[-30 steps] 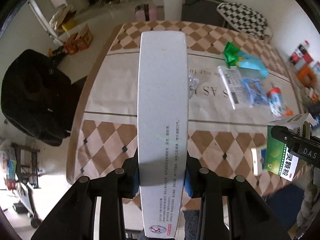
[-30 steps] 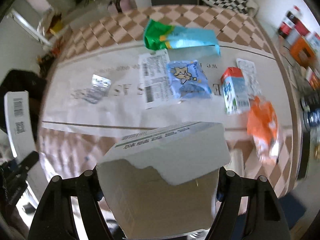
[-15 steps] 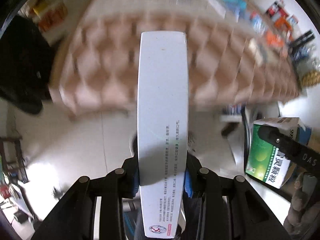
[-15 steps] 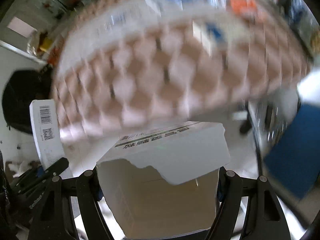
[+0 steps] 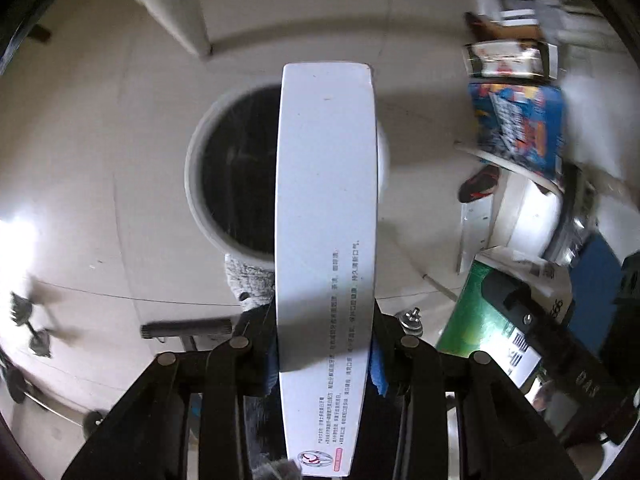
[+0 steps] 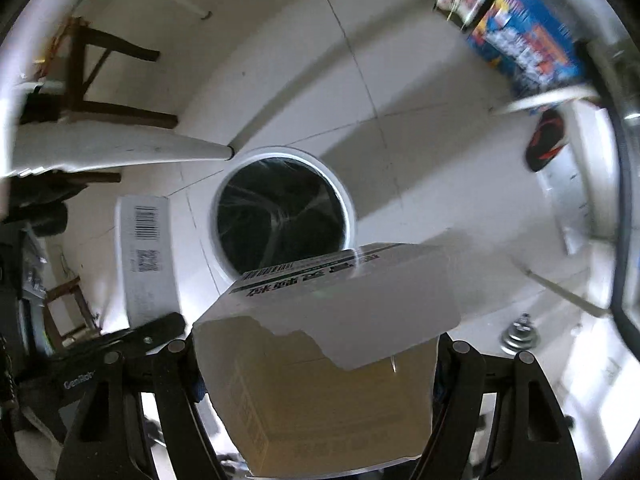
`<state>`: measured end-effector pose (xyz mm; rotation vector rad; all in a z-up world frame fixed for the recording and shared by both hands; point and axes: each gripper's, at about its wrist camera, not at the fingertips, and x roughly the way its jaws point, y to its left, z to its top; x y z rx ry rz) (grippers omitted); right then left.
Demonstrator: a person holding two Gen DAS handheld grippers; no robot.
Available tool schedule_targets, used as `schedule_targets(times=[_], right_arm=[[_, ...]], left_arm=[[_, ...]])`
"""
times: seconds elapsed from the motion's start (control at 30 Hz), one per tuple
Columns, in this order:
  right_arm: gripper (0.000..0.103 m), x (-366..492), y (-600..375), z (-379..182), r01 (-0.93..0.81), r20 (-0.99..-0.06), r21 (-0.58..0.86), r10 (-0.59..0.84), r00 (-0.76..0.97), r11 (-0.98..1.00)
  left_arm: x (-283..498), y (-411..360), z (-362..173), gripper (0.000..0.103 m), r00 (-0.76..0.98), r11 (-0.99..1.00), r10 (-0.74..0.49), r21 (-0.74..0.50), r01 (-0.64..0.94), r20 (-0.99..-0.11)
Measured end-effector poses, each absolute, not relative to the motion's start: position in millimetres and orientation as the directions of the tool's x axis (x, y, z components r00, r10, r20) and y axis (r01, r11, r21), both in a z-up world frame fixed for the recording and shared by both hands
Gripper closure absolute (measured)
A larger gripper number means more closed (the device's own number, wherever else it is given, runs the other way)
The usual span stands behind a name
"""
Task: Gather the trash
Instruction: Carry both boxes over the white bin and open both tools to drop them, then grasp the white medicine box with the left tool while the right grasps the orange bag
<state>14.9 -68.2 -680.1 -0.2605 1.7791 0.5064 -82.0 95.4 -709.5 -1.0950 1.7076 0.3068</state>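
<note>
My left gripper [image 5: 325, 354] is shut on a long white box [image 5: 326, 216] that reaches out over a round white trash bin [image 5: 208, 176] with a black liner on the floor below. My right gripper [image 6: 316, 364] is shut on an open green-and-white medicine box [image 6: 336, 312] with a torn flap, held just short of the same bin [image 6: 282, 210]. The medicine box also shows in the left wrist view [image 5: 508, 320] at the lower right. The long white box shows in the right wrist view [image 6: 146, 256] left of the bin.
A blue printed box [image 5: 520, 124] and a red-and-black shoe [image 5: 478, 186] lie at the right. A wooden chair [image 6: 100, 80] stands at upper left in the right wrist view. A white table leg [image 6: 120, 148] runs close to the bin. The floor is pale tile.
Both grippers have swung away from the checkered table down toward the floor. The trash bin is now below them. Both boxes stay held.
</note>
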Motion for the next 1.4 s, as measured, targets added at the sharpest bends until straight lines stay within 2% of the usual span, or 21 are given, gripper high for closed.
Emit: schedule_targets(times=[0.03, 0.07, 0.1, 0.17, 0.2, 0.23, 0.27, 0.3, 0.47, 0.6, 0.9, 1.4], right_arm=[[0.024, 16, -66, -700, -0.417, -0.956, 0.21, 0.097, -0.276, 0.885], [0.023, 18, -65, -722, -0.402, -0.95, 0.226, 0.11, -0.292, 0.887], [0.021, 18, -61, -739, -0.393, -0.941, 0.246, 0.122, -0.315, 0.886], [0.017, 17, -56, -770, -0.373, -0.924, 0.277, 0.139, -0.355, 0.885], [0.012, 15, -54, -782, -0.362, -0.915, 0.3, 0.159, -0.372, 0.883], [0.003, 14, -53, -788, -0.359, -0.909, 0.315, 0.17, -0.381, 0.878], [0.0, 13, -53, -795, -0.363, -0.905, 0.328, 0.18, -0.385, 0.872], [0.0, 10, -52, -796, -0.371, -0.907, 0.329, 0.181, -0.381, 0.868], [0.0, -2, -47, -782, -0.498, -0.95, 0.224, 0.073, -0.305, 0.838], [0.0, -7, -49, -765, -0.585, -0.977, 0.097, -0.036, -0.212, 0.805], [0.0, -15, -63, -672, -0.615, -0.989, 0.041, -0.056, -0.138, 0.787], [0.0, -53, -69, -451, -0.633, -0.992, 0.109, 0.042, -0.12, 0.767]], left_arm=[[-86, 96, -718, 0.056, -0.045, 0.546, -0.524, -0.294, -0.785, -0.851], [-82, 97, -737, 0.028, -0.045, 0.542, -0.531, -0.298, -0.786, -0.846], [-79, 98, -749, 0.012, -0.036, 0.536, -0.53, -0.302, -0.788, -0.847], [-87, 101, -758, 0.011, -0.019, 0.521, -0.521, -0.3, -0.799, -0.853], [-96, 104, -758, 0.011, -0.016, 0.516, -0.517, -0.297, -0.803, -0.856], [-102, 108, -759, 0.011, -0.02, 0.517, -0.502, -0.281, -0.808, -0.865], [-105, 110, -757, 0.009, -0.021, 0.526, -0.466, -0.258, -0.811, -0.885], [-114, 113, -754, 0.005, -0.023, 0.535, -0.435, -0.238, -0.811, -0.9], [-128, 108, -719, 0.004, -0.103, 0.628, -0.151, -0.015, -0.778, -0.983], [-131, 90, -683, 0.004, -0.125, 0.671, -0.076, 0.042, -0.741, -0.989], [-145, 81, -591, 0.004, -0.093, 0.7, -0.043, 0.037, -0.713, -0.995], [-160, 64, -407, 0.004, -0.005, 0.692, -0.021, -0.011, -0.721, -1.0]])
